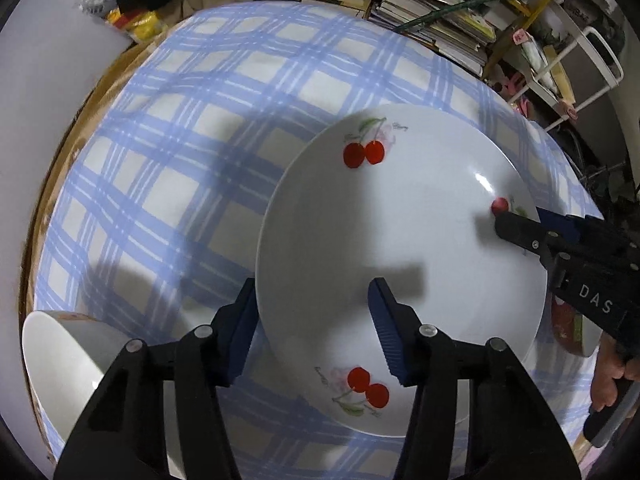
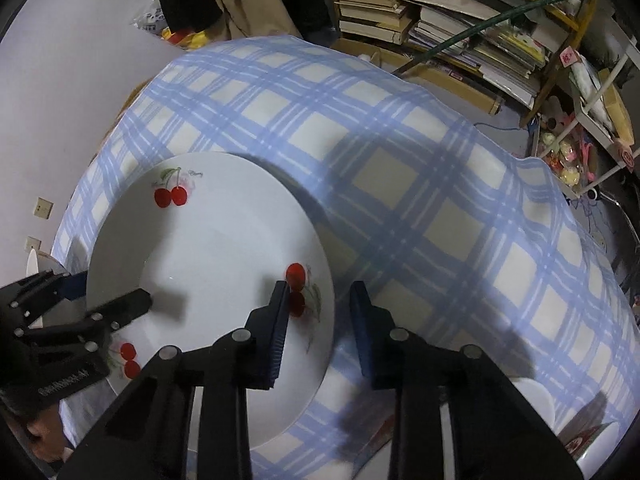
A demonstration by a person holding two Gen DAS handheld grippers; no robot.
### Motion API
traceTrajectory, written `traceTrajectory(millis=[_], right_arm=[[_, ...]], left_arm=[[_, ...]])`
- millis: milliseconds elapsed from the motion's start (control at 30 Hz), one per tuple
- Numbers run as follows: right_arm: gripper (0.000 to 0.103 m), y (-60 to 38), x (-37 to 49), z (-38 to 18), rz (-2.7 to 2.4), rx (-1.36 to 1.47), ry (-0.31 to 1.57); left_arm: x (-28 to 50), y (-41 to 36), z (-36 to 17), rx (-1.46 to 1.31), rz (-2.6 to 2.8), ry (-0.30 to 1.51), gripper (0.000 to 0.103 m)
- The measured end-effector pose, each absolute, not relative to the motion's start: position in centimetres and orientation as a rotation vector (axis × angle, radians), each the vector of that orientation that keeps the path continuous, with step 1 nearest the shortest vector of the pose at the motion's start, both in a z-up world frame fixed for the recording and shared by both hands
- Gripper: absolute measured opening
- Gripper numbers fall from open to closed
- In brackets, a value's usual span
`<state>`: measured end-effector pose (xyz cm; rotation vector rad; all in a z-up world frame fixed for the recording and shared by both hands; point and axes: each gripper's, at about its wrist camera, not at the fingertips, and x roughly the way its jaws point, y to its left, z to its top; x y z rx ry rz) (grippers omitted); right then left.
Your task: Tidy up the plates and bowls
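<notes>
The cherry plate [image 1: 400, 240] lies mid-worktop [image 1: 180, 128] on the checked cloth. Left tongs [image 1: 312, 328] and right tongs [image 2: 320, 320] straddle opposite rims, fingers apart, not yet pressing. The white bowl [image 1: 60, 352] waits unsorted at the near-left edge.

A blue-and-white checked tablecloth [image 1: 168, 168] covers the round table [image 1: 52, 184], whose wooden edge shows at the left. Beyond it stands a shelf [image 2: 552, 12] crowded with stacked books [image 2: 372, 0] and papers. A green hose or rod [image 1: 492, 0] slants across in front of the stacks. At the far left, behind the table, lies a yellow-and-red packet [image 1: 138, 24], possibly a snack bag. A white rack [image 1: 600, 68] with small colourful items stands at the right.
</notes>
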<state>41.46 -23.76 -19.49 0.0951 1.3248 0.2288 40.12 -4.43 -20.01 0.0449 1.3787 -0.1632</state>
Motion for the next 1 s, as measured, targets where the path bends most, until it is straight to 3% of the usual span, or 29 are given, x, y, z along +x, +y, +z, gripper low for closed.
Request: traceTrajectory(millis=[167,267,1000], right_arm=[[0.027,-23.2,41.2,-19.6,0.228,0.07,1.312],[0.021,-23.8,41.0,-19.3,0.221,0.118,1.291],[0.015,-25.1,38.7,-16.2,0.263,0.22,1.277]], left_arm=[[40.3,-3.9,-19.8,0.034,-0.127,1.369,0.033],[40.9,-2.3,-19.9,-0.088,-0.116,1.396,0.026],[38.5,-1.3,-16.2,-0.043,-0.211,1.33,0.023]])
